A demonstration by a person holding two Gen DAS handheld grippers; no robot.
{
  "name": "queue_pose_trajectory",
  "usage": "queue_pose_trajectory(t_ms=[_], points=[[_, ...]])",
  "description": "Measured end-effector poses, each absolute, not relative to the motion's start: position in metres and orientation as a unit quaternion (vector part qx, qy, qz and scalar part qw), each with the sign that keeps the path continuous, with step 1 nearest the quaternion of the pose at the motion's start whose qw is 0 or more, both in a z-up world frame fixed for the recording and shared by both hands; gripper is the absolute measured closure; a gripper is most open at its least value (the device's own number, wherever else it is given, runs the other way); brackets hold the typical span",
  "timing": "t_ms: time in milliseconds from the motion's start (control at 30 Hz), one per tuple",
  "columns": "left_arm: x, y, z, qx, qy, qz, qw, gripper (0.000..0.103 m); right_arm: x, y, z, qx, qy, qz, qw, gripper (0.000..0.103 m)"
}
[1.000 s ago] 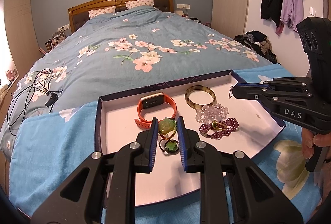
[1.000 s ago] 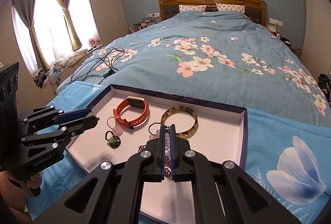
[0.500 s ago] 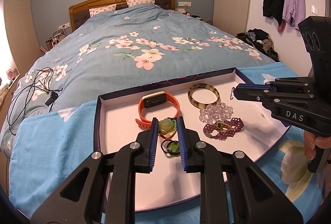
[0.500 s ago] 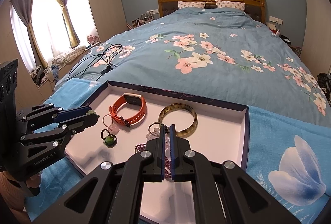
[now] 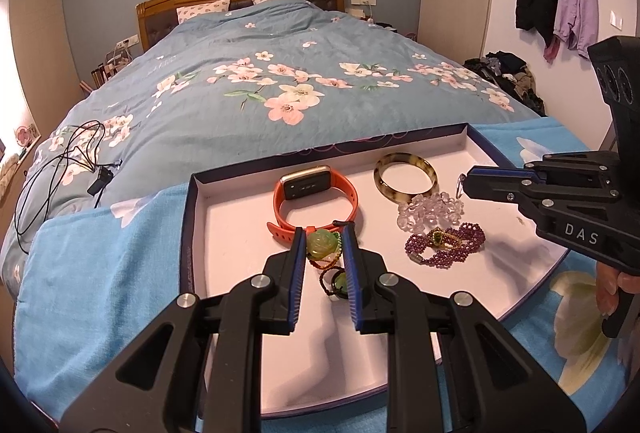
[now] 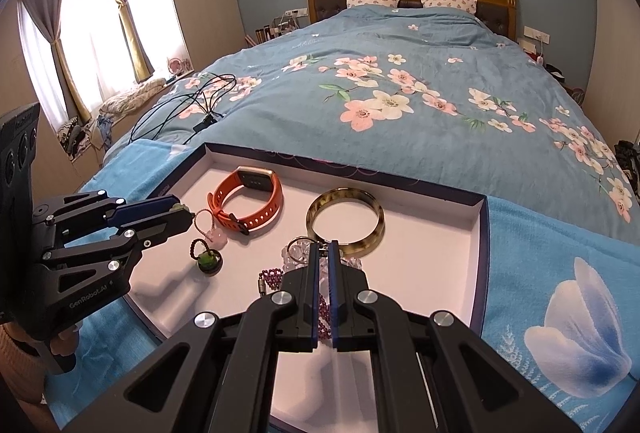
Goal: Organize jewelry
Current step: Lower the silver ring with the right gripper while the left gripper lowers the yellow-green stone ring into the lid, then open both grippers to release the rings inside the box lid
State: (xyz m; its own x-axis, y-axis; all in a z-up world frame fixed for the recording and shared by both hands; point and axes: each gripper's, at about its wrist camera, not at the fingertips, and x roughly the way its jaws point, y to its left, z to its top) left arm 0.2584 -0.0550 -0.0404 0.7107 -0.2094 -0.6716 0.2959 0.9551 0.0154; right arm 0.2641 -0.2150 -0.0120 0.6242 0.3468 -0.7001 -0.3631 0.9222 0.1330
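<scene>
Two grippers work over a shallow white tray [image 5: 320,149] that sits on the near end of the bed; all the jewelry is in or just above it. The left gripper [image 5: 322,233] is clamped on a carved green pendant [image 5: 319,244], its pads pressing the stone from both sides. The pendant's cord and pink bead [image 6: 219,236] dangle below, so it seems lifted clear for carrying to a spot of its own. A dark-corded green charm [image 5: 338,281] lies on the tray floor just beneath. The right gripper [image 6: 323,245] has its jaws together and nips a thin metal ring [image 6: 298,245] at the very tips; gripping so fine a loop probably calls for that full closure. Whether the ring is tied to the clear crystal bracelet [image 5: 430,209] below cannot be told. The orange watch [image 5: 316,193] rests far left, the mottled bangle [image 5: 404,179] far right and the purple bead bracelet [image 5: 444,245] nearer right; these lie spaced out, likely already sorted. Against the earlier frames little differs: both grips are the same and the pieces in the tray have not shifted; only the views have drifted slightly.
</scene>
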Motion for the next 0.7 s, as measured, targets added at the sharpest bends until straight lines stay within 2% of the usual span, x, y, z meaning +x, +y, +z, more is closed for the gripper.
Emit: queue_pose_trajectory(t_ms=[367, 567, 633, 700], points=[[0.270, -0.055, -0.053, 0.048, 0.388, -0.138, 0.910, 0.083, 0.269, -0.207, -0.024, -0.024, 0.410, 0.198, 0.890, 0.100], [0.267, -0.053, -0.052, 0.040, 0.389, -0.143, 0.909, 0.066, 0.265, -0.211, -0.020, -0.011, 0.402, 0.194, 0.895, 0.092], [0.262, -0.052, -0.048, 0.039, 0.382, -0.145, 0.912, 0.059, 0.260, -0.215, -0.017, -0.003, 0.397, 0.195, 0.897, 0.082], [0.256, -0.049, -0.042, 0.036, 0.373, -0.147, 0.915, 0.055, 0.256, -0.217, -0.014, 0.001, 0.392, 0.194, 0.899, 0.079]])
